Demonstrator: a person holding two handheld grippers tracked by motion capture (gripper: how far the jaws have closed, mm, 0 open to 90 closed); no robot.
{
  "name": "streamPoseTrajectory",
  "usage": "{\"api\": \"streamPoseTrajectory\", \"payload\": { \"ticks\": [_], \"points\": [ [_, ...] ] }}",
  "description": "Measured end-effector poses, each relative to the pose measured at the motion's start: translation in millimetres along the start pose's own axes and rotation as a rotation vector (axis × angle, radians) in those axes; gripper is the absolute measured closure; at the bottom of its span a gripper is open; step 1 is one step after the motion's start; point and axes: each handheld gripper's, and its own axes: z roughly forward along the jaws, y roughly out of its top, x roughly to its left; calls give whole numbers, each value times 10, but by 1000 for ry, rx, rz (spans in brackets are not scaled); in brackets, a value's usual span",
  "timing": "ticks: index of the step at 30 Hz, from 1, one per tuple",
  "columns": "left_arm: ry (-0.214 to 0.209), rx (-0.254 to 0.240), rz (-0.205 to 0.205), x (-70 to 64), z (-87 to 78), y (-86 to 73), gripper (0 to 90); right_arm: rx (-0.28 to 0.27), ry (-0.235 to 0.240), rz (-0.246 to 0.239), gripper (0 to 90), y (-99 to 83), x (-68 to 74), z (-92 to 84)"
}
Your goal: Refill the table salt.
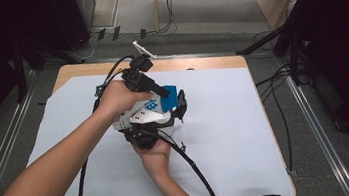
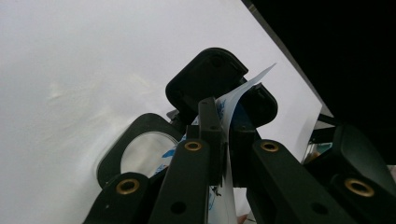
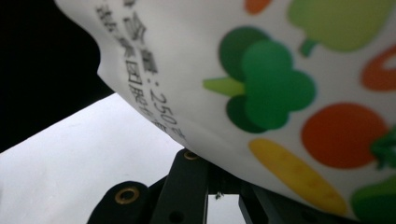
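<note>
On the pouch point(image 3: 280, 84): "250", printed vegetables.

Pouch point(image 3: 280, 70): white, black printed characters down its left, cartoon vegetables in dark green, light green, orange and yellow; from the high view a blue panel shows on its far right. Worktop point(image 1: 227, 137): pale blue-white sheet over a light wood board. Both grippers black with brass-coloured rivets.

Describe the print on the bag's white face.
Cartoon vegetables in green, orange and yellow on the bag, plus dark printed text; clearest in the right gripper view.
</note>
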Motion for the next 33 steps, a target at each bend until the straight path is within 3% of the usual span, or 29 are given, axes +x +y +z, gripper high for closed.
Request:
{"api": "streamPoseTrajectory", "payload": {
  "ticks": [7,33],
  "points": [
    [1,-10,-27,44,-24,-13,891,8,-3,7,900,5,-17,-7],
    [-6,6,-32,52,-14,-15,887,14,5,-3,900,26,13,-10]
  ]
}}
